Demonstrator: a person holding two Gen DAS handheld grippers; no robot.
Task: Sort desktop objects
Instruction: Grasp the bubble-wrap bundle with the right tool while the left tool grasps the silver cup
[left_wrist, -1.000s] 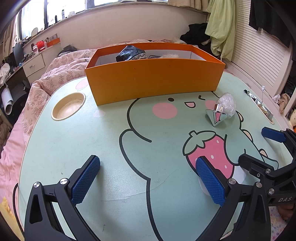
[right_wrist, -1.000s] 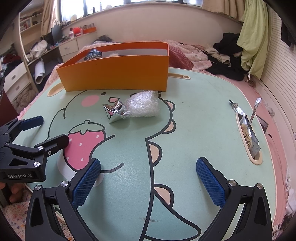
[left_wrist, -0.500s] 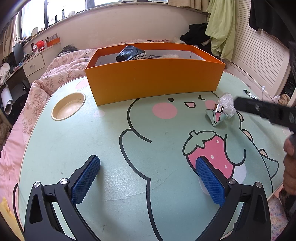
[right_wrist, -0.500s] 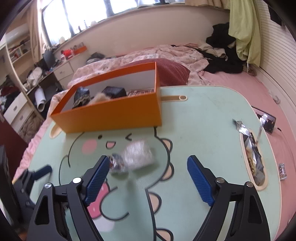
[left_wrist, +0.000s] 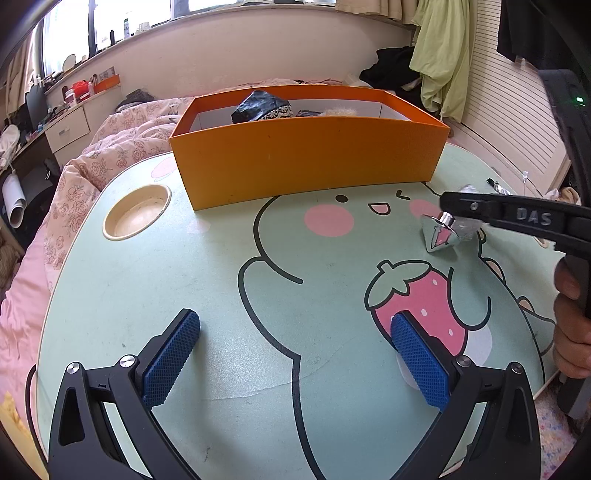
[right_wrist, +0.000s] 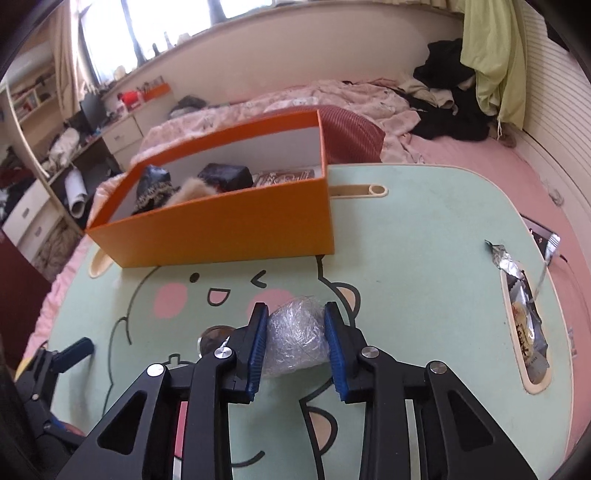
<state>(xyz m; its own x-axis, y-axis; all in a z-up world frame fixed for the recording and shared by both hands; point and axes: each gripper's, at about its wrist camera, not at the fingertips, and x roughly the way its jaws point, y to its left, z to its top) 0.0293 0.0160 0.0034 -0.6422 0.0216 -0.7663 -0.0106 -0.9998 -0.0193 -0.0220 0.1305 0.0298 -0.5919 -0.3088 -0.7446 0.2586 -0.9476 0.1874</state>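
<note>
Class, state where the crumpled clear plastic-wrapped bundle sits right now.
In the right wrist view, the crumpled clear plastic-wrapped bundle sits between the right gripper pads, on the green cartoon table, in front of the orange box.

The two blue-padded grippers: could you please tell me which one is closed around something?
The right gripper: its pads press both sides of the crinkled clear plastic bundle lying on the green cartoon table. The left gripper stands wide open, holding nothing.

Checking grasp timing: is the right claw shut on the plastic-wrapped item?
Shut on it: both pads of the right claw press the plastic-wrapped item.
</note>
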